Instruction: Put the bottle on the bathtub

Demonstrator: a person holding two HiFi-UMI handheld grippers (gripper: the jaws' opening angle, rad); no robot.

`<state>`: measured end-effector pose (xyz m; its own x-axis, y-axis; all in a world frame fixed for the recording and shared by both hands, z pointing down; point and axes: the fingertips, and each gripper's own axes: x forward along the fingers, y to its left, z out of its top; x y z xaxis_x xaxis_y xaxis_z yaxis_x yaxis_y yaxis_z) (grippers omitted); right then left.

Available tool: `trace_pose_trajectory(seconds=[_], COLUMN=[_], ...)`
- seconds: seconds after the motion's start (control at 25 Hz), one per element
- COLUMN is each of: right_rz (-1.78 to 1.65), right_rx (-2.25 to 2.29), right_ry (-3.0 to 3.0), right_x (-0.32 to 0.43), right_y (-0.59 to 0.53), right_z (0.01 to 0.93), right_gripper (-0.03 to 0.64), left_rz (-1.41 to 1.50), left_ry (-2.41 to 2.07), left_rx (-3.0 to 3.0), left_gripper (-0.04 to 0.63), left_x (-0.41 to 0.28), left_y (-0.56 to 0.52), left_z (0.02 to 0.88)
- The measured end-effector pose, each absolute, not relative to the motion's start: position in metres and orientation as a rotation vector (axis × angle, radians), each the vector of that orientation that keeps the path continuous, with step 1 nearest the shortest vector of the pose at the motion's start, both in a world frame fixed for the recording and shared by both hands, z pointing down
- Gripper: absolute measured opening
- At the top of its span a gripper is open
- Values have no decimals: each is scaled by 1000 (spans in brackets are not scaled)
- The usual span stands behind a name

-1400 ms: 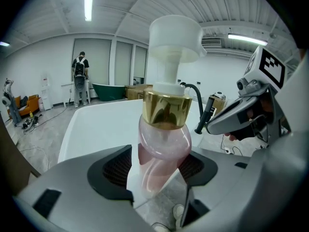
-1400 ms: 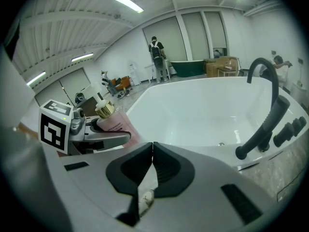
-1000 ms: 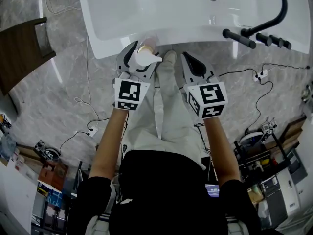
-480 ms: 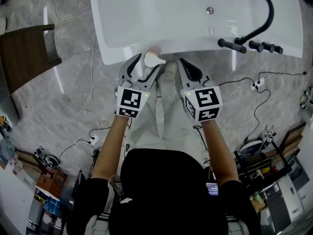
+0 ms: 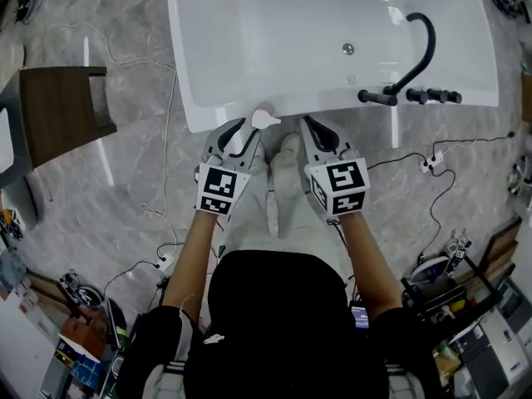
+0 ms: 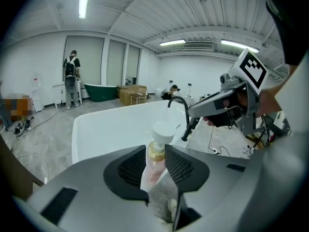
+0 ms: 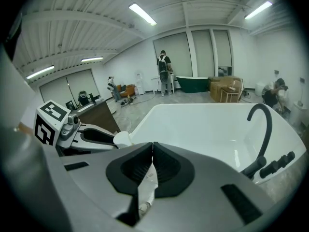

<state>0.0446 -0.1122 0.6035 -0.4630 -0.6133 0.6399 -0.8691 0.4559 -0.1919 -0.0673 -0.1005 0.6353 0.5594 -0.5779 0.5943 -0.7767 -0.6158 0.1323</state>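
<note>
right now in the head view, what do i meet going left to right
table → bottle → right tongs → faucet

Both of my forearms, the left forearm and the right forearm, extend from my torso toward 12 o'clock. The left hand-held gripper carries its marker cube at its 6 o'clock end. Its jaws have just been closing and now clamp the bottle between their pads. The right hand-held gripper lies at 3 o'clock of the left, level with it. Its jaws meet, with nothing held between them.
</note>
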Motion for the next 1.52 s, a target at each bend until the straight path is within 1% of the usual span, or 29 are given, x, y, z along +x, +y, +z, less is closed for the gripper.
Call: trace_pose_trajectory(seconds=[0.2, 0.4, 0.56, 0.76, 1.04, 1.52], right_rz=[617, 552, 486, 387, 276, 93], right_rx=[1271, 1325, 1353, 1375, 1422, 1480], right_ry=[-2262, -2305, -2340, -2377, -2410, -2519], right_x=[46, 53, 52, 48, 58, 56], right_y=[-120, -137, -145, -149, -160, -168], right_z=[567, 522, 484, 435, 383, 289], right_gripper=[23, 23, 23, 23, 23, 23], left_rz=[654, 552, 508, 518, 404, 260], left_ry=[-1223, -1297, -1327, -1336, -1432, -1500], left_rx=[2422, 2466, 2501, 2546, 2614, 2714], left_gripper=[51, 18, 14, 14, 14, 14], left_x=[-86, -88, -86, -82, -72, -77], left_y=[-114, -133, -143, -148, -155, -157], left_z=[591, 530, 485, 435, 362, 261])
